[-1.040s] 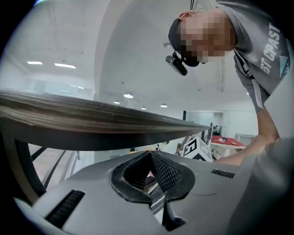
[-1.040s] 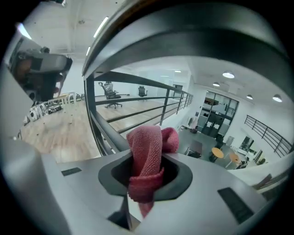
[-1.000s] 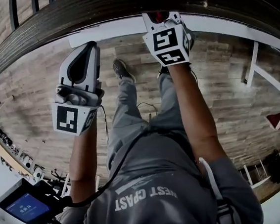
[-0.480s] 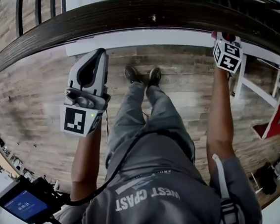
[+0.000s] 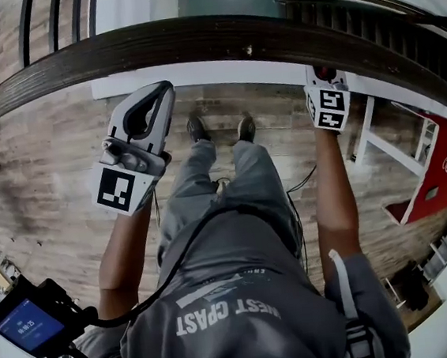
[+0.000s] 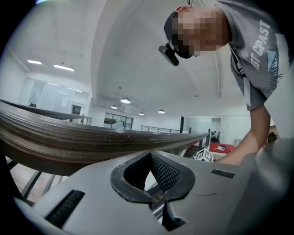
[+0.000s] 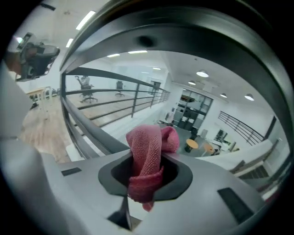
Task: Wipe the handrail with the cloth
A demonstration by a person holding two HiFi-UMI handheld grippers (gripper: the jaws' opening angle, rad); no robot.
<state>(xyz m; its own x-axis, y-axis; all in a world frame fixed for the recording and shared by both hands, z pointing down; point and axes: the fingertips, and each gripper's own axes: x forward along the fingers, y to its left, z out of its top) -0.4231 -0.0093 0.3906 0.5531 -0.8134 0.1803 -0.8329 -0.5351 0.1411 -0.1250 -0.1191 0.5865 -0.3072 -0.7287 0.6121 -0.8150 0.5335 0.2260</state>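
Handrail [image 5: 193,38]: dark wood, long axis left to right across the far side of the head view. Right gripper [image 5: 322,72] is up at its near edge, right of centre, jaws clamped on the pink-red cloth [image 7: 147,156]. The cloth is a bunched strip lying lengthwise along the jaws, one end poking past the tips. It is clear only in the right gripper view; in the head view the marker cube [image 5: 329,107] covers nearly all of it. Cloth-to-handrail contact: cannot tell. Left gripper [image 5: 155,94] sits just below the handrail, left of centre; the left gripper view shows its jaws together, nothing between
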